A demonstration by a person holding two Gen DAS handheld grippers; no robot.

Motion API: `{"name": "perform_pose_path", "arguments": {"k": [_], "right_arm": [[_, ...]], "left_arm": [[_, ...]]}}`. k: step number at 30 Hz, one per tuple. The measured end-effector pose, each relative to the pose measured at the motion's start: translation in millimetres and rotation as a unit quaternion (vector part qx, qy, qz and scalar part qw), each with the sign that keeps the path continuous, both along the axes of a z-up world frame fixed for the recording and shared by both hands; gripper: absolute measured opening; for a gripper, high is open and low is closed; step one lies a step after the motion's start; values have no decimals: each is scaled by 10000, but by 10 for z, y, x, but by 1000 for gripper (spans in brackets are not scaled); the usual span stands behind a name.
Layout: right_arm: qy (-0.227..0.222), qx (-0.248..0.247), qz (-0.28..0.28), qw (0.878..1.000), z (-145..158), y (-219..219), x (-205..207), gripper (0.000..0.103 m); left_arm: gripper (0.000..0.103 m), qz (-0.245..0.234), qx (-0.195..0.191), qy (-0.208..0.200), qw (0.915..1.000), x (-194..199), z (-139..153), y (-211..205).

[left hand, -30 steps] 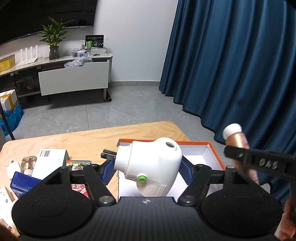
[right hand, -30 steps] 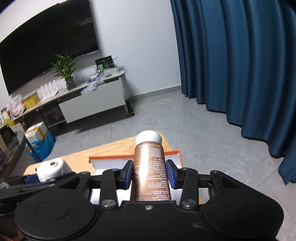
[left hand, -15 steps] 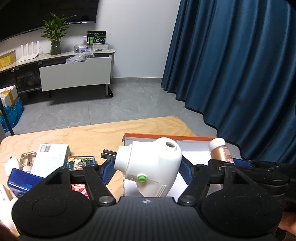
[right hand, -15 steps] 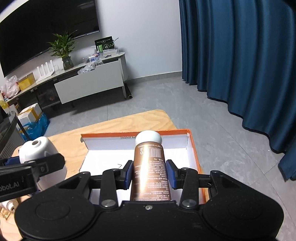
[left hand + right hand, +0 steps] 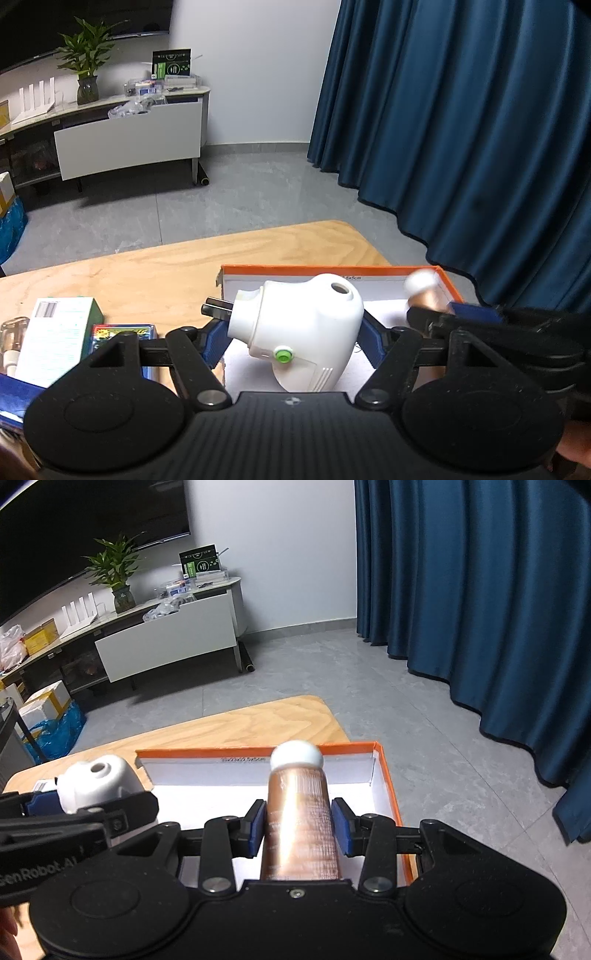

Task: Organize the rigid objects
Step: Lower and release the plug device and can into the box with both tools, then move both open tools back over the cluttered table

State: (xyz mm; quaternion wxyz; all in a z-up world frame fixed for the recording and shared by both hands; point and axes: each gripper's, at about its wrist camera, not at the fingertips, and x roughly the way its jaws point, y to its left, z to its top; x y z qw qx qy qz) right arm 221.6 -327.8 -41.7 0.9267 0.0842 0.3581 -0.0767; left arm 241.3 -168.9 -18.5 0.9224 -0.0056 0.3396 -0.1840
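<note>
My left gripper (image 5: pixel 293 341) is shut on a white plug-in device (image 5: pixel 306 325) with a green button, held over the near left part of the orange-rimmed white box (image 5: pixel 332 268). The same device (image 5: pixel 96 779) appears at the left of the right wrist view. A copper bottle with a white cap (image 5: pixel 299 812) lies between the blue pads of my right gripper (image 5: pixel 298 825), above the box (image 5: pixel 384 775). Those jaws are opening; thin gaps show on both sides of the bottle, which is blurred. In the left wrist view the bottle (image 5: pixel 424 295) is at the box's right end.
The box lies at the right end of a wooden table (image 5: pixel 184 273). Left of it lie a white and green carton (image 5: pixel 55 332), a colourful pack (image 5: pixel 122 332), a small glass jar (image 5: pixel 13 328) and a blue box (image 5: pixel 14 395). A blue curtain hangs to the right, past the table edge.
Both grippers came down and forward over the box. The right jaws spread away from the bottle, which now looks blurred. The left grip on the white device is unchanged.
</note>
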Motion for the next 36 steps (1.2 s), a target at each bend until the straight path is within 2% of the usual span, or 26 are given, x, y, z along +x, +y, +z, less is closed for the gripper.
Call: {"name": "perform_pose_path", "arguments": {"k": [1,7,9,11,12,15,22,28,36], "right_arm": [[-40,-42,-12,10000,15,-3,-8,61],[-276,-56,-178,9994,110,-108,-190,63],[-371,-77,-224,9990,156,-130,-268,68],[-425,-112,-270,9987,203,-147,-331,69],[-448,-160,-275,9985,227,-144,-357,69],[-550,-279,-268,9977,305,-124,-441,73],[-687,-83,-280,9972,437,-83,-640,77],[-684,136,41,9976,542,79,-788,83],[-642,180,739,9950,598,567,-956,84]], "left_arm": [[72,-16,-7,25,10000,11,-13,-19],[72,-138,-42,120,9998,38,-64,-101],[72,-177,-60,135,9997,61,-61,-149],[75,-195,-94,148,9997,78,-61,-192],[81,-202,-107,155,9996,75,-51,-209],[90,-180,-78,90,9998,2,3,-210],[92,17,-24,-79,10000,-270,208,-82],[93,326,52,-202,9993,-562,336,153],[96,777,152,-296,9964,-905,390,624]]}}
